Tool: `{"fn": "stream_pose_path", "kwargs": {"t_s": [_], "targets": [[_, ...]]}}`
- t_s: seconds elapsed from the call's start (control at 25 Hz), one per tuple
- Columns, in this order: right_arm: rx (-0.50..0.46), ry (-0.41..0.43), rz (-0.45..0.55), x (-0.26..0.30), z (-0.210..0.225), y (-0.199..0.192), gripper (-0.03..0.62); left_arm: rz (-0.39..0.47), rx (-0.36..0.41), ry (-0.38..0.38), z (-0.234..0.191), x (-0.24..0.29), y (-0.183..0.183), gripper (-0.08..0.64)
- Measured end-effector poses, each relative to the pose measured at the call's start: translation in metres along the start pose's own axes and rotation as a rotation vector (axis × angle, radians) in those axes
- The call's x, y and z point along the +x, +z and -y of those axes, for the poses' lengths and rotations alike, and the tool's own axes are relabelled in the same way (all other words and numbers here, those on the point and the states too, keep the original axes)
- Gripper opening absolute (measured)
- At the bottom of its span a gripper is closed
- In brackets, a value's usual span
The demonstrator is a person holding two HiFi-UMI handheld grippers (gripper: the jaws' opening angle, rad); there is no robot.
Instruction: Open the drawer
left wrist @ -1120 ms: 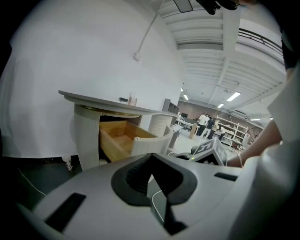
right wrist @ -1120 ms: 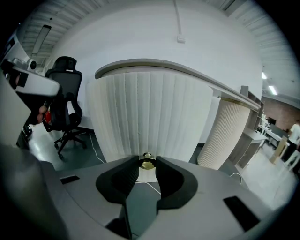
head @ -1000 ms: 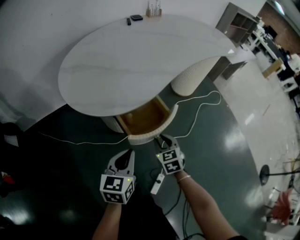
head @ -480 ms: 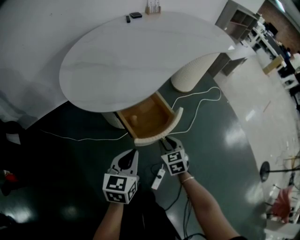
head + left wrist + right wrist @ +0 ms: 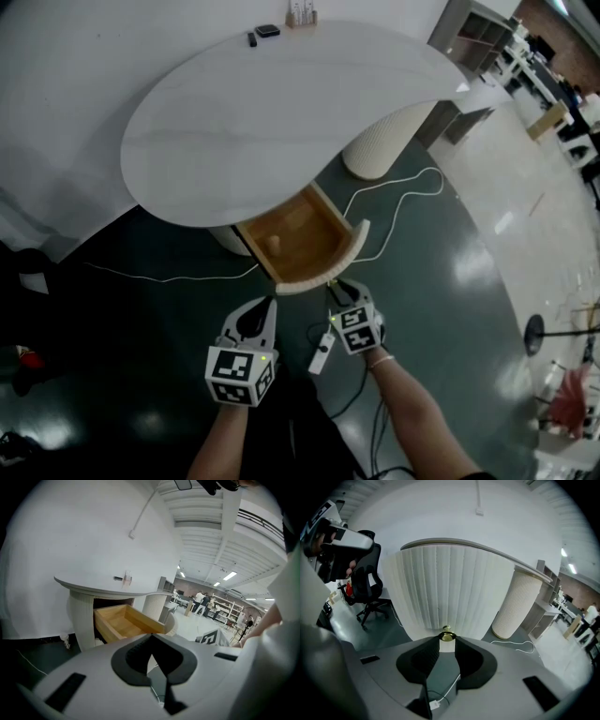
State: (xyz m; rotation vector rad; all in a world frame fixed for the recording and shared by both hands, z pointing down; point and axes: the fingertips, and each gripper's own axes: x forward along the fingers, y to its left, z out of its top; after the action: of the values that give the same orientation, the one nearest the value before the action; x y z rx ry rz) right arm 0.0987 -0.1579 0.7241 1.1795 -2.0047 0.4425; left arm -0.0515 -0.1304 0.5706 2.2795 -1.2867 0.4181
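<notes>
Under the white oval tabletop (image 5: 281, 103) a wooden drawer (image 5: 323, 272) with a ribbed white curved front (image 5: 450, 588) stands pulled out, its inside showing. My right gripper (image 5: 339, 286) sits at the middle of that front. Its jaws are closing, and the small brass knob (image 5: 447, 633) is pinched between the fingertips of the right gripper (image 5: 447, 640). My left gripper (image 5: 262, 307) hangs over the dark floor just left of the drawer front, shut with nothing in it. In the left gripper view the open drawer (image 5: 124, 623) lies ahead to the left of the left gripper (image 5: 151, 637).
A ribbed white pedestal (image 5: 380, 145) carries the table on the right. A white cable (image 5: 394, 211) loops over the floor beside it, and a white power strip (image 5: 322, 354) lies below my right gripper. Small items (image 5: 267, 31) sit at the table's far edge. An office chair (image 5: 365, 588) stands left.
The drawer has slid further out from under the tabletop toward me, with my right gripper drawing back along with its front. My left gripper has stayed in about the same place.
</notes>
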Motion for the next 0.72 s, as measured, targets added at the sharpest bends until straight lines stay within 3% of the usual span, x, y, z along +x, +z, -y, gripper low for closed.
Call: {"fn": "stream_pose_path", "kwargs": {"t_s": [0.04, 0.08, 0.2, 0.4, 0.72], "targets": [[-0.002, -0.006, -0.03, -0.001, 0.001, -0.007, 0.099, -0.003, 0.0, 0.0, 0.0, 0.0, 0.001, 0.002], [-0.002, -0.019, -0.065, -0.002, 0.002, -0.018, 0.037, -0.005, 0.0, 0.001, 0.0, -0.001, 0.001, 0.002], [0.078, -0.053, -0.1, -0.012, 0.007, -0.045, 0.032, -0.003, 0.005, -0.003, 0.001, -0.001, 0.003, 0.002], [0.229, -0.083, -0.05, -0.024, 0.015, -0.042, 0.032, -0.007, 0.014, -0.01, 0.003, 0.002, 0.002, 0.002], [0.327, -0.064, 0.028, -0.061, 0.004, -0.022, 0.032, -0.003, 0.015, -0.01, 0.013, -0.006, 0.012, 0.002]]}}
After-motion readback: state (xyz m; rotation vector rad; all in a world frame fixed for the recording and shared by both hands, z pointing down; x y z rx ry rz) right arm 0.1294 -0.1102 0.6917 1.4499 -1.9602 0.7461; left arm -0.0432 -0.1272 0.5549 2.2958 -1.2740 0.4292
